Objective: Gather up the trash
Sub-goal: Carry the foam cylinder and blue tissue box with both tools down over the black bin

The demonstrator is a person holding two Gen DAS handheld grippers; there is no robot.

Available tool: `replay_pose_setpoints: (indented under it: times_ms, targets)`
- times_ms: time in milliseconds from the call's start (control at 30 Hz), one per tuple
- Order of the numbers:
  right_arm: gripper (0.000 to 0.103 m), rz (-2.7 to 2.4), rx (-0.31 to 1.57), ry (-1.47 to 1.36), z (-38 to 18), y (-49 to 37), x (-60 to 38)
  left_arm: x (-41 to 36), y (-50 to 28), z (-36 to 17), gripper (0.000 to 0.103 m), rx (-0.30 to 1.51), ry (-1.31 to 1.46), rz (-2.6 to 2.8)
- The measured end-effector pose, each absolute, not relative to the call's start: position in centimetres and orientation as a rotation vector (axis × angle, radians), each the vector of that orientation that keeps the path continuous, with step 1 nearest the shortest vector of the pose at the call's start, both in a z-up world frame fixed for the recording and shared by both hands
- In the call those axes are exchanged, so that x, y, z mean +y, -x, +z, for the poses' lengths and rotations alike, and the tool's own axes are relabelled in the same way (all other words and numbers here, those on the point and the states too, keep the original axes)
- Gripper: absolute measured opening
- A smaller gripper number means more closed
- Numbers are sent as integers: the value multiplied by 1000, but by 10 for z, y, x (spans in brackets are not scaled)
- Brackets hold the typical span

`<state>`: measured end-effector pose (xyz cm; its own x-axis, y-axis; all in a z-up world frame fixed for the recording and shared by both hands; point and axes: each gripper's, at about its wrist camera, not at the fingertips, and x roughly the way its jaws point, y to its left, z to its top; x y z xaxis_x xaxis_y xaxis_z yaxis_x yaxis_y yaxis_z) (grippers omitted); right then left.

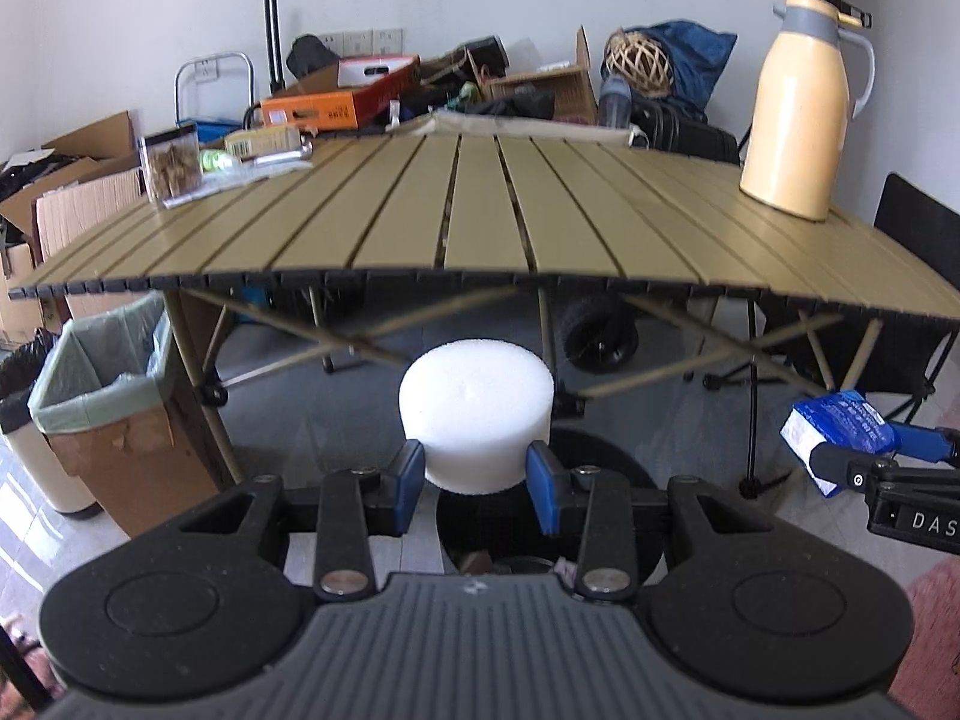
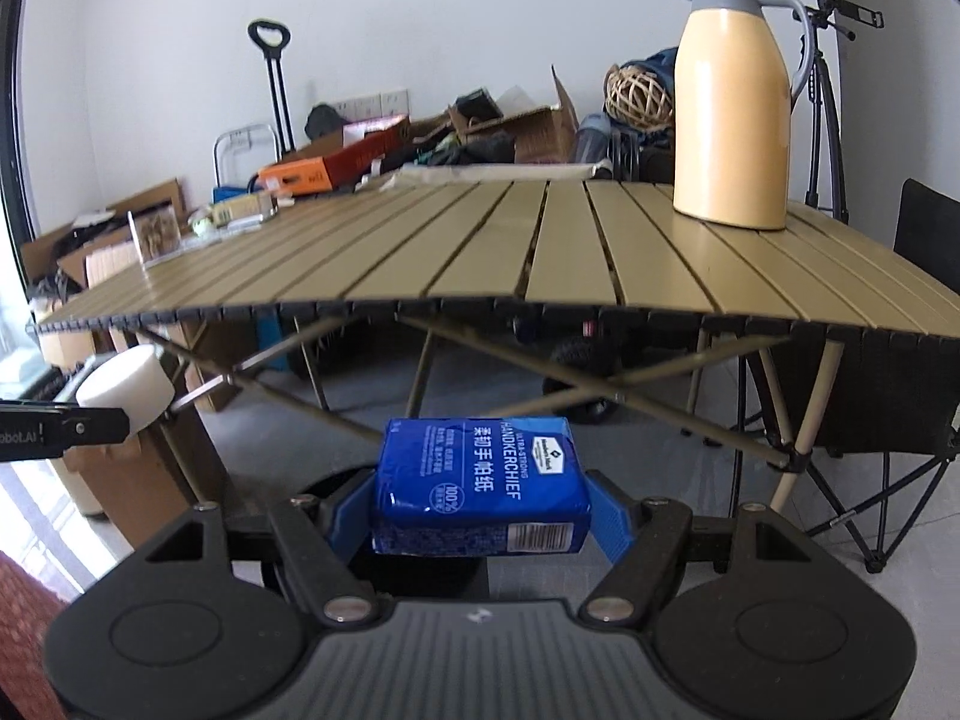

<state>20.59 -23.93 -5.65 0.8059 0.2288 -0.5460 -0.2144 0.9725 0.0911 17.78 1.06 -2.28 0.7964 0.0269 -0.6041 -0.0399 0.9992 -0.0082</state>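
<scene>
Carrying step: your left gripper point(image 1: 474, 477) is clamped on the white foam puck point(image 1: 476, 414) above a dark bin point(image 1: 600, 456); your right gripper point(image 2: 480, 519) grips the blue tissue pack point(image 2: 480, 483); next, presumably, release over the bin.

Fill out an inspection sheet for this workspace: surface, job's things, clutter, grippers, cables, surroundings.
Surface: slatted folding table, mostly bare.
Job's things: white foam block and blue tissue pack, both held off the table; lined cardboard bin on the floor at left; round black bin below the left gripper.
Clutter: yellow jug, clear jar and small packets at the far left corner.
Grippers: left gripper shut on the foam block; right gripper shut on the tissue pack.
Cables: nothing seen.
Surroundings: boxes, bags and a tripod along the white wall; black folding chair at right.
</scene>
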Motion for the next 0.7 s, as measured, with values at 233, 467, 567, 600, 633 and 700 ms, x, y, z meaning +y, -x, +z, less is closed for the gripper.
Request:
replay_pose_setpoints:
  times_ms: [233,467,567,600,633,700]
  targets:
    - [72,222,655,15,-71,-204,-233,15,-181,-49,37,707,35,25]
    - [72,200,735,35,-88,-210,-231,22,-188,-74,37,772,58,15]
    - [72,192,772,42,-97,-214,-229,23,-190,-80,37,784,54,12]
    - [72,186,784,43,-100,-216,-228,24,-191,-82,37,791,52,14]
    - [72,184,797,43,-102,-217,-227,25,-192,-85,37,801,51,17]
    - [72,179,817,44,-107,-220,-226,27,-194,-91,37,826,53,24]
